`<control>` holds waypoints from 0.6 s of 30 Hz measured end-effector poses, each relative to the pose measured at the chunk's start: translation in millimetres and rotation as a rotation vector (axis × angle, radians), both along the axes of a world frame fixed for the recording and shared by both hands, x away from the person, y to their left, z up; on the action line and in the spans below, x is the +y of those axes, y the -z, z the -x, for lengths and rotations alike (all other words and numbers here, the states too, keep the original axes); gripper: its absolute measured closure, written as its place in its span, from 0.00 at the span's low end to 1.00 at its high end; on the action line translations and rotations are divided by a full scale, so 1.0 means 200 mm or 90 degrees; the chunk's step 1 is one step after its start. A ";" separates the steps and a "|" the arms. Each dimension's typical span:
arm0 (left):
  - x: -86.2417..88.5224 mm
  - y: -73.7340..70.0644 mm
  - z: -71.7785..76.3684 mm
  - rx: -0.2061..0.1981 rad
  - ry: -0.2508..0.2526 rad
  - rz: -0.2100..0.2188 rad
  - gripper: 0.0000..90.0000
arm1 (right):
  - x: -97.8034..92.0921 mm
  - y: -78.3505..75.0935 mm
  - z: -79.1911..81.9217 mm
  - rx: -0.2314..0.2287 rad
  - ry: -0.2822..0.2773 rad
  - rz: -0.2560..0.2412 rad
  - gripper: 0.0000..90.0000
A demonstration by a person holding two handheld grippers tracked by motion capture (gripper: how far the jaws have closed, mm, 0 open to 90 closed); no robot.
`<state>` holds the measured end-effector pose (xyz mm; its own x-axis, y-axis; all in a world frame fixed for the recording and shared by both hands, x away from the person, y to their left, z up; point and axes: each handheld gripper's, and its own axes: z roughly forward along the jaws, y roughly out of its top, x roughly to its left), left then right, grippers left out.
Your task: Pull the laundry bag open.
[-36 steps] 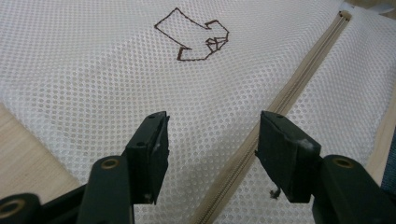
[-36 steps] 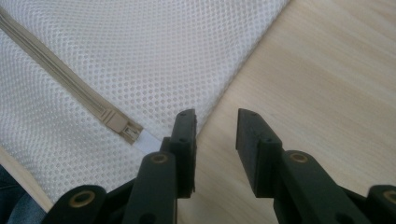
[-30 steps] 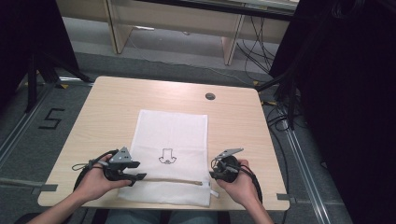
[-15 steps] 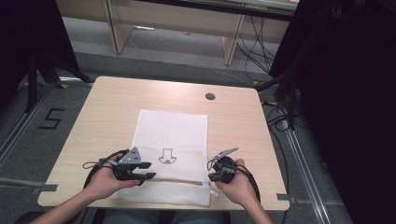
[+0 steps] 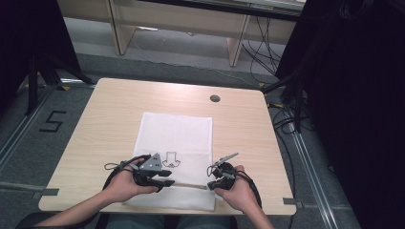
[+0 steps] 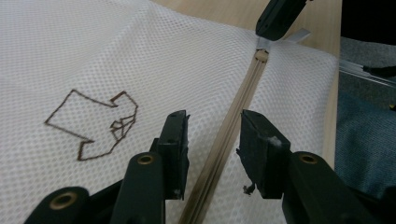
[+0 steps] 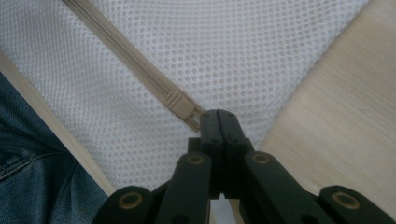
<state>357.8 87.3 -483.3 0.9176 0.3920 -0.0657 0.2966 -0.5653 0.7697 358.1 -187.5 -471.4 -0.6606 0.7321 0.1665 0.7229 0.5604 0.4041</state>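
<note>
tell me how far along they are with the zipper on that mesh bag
Early. Done: the right gripper is shut on the zipper pull at the mesh bag's right end. In hand: the left gripper straddles the zipper, jaws open. Left: clamping beside it and running the slider along; the zipper looks closed.

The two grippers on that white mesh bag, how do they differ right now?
The left gripper has its jaws open, straddling the beige zipper partway along; the right gripper has its jaws pressed shut at the zipper's end, where the pull would be, though the pull itself is hidden. In the high view the left gripper sits over the mesh bag, the right gripper at its edge. Both are black, hand-held, and near the bag's close end.
</note>
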 end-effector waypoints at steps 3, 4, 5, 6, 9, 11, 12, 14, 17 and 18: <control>-0.06 0.01 0.00 0.007 0.017 -0.004 0.70 | 0.01 0.01 0.00 0.004 -0.003 0.008 1.00; -0.08 0.01 0.00 0.010 0.017 -0.001 0.71 | 0.01 0.03 0.00 0.002 -0.016 0.011 1.00; -0.11 0.01 -0.01 0.017 0.023 0.001 0.71 | 0.02 0.03 0.01 0.011 -0.010 0.016 1.00; -0.11 0.01 -0.01 0.017 0.023 0.001 0.71 | 0.02 0.03 0.01 0.011 -0.010 0.016 1.00; -0.18 0.02 -0.03 0.024 0.044 0.001 0.72 | 0.03 0.04 0.01 0.025 -0.002 0.027 1.00; -0.21 0.02 -0.03 0.030 0.044 0.000 0.72 | 0.02 0.05 0.00 0.012 -0.018 0.028 1.00; -0.22 0.02 -0.03 0.031 0.049 -0.001 0.72 | 0.02 0.05 0.00 0.012 -0.018 0.028 1.00; -0.25 0.03 -0.03 0.031 0.059 -0.007 0.72 | 0.03 0.04 0.00 0.013 -0.017 0.028 1.00; -0.30 0.04 -0.04 0.035 0.070 -0.014 0.73 | 0.02 0.05 0.00 0.013 -0.018 0.024 1.00; -0.30 0.04 -0.04 0.036 0.071 -0.016 0.73 | 0.02 0.04 0.01 0.016 -0.011 0.021 1.00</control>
